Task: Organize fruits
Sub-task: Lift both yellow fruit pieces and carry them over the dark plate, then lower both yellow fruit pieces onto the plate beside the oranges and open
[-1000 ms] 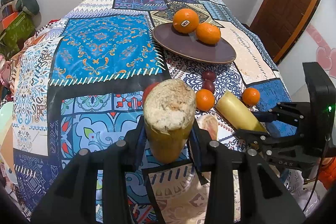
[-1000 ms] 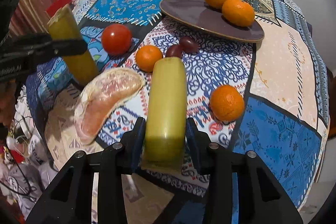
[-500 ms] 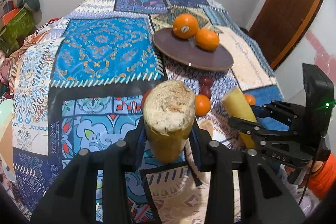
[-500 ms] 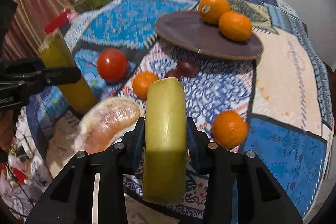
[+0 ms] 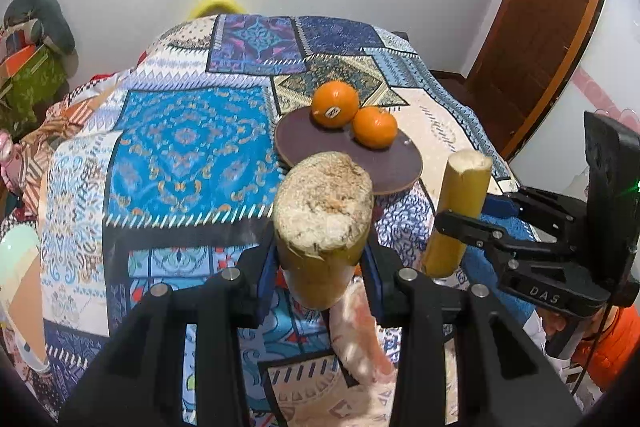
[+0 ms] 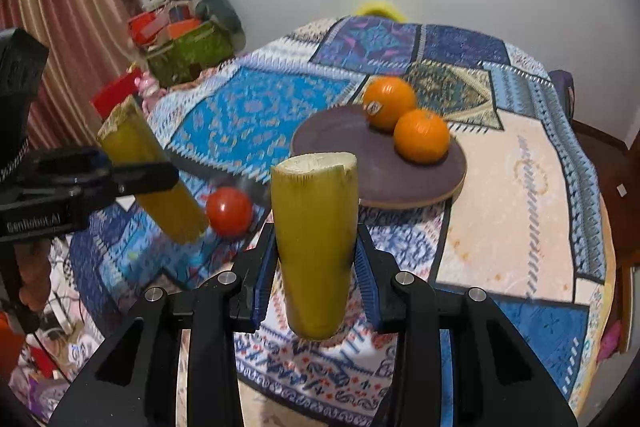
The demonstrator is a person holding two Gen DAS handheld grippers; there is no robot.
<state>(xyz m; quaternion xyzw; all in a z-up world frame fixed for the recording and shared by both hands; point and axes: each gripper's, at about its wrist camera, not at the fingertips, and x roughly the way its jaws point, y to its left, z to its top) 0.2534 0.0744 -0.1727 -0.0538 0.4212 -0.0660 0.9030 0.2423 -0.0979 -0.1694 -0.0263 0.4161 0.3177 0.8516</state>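
My left gripper is shut on a yellow-green sugarcane piece, held upright above the patterned tablecloth. My right gripper is shut on a second sugarcane piece, also lifted. Each gripper shows in the other's view: the right one with its cane, the left one with its cane. A brown plate holds two oranges. A red tomato lies on the cloth. A pomelo segment lies below the left gripper.
The table is covered by a blue patchwork cloth. A wooden door stands at the right. Bags and clutter sit beside a striped curtain at the left. A pale bowl is at the left edge.
Both grippers have risen with their sugarcane pieces and tilted up. The small oranges and plums on the cloth have dropped out of sight behind the grippers.
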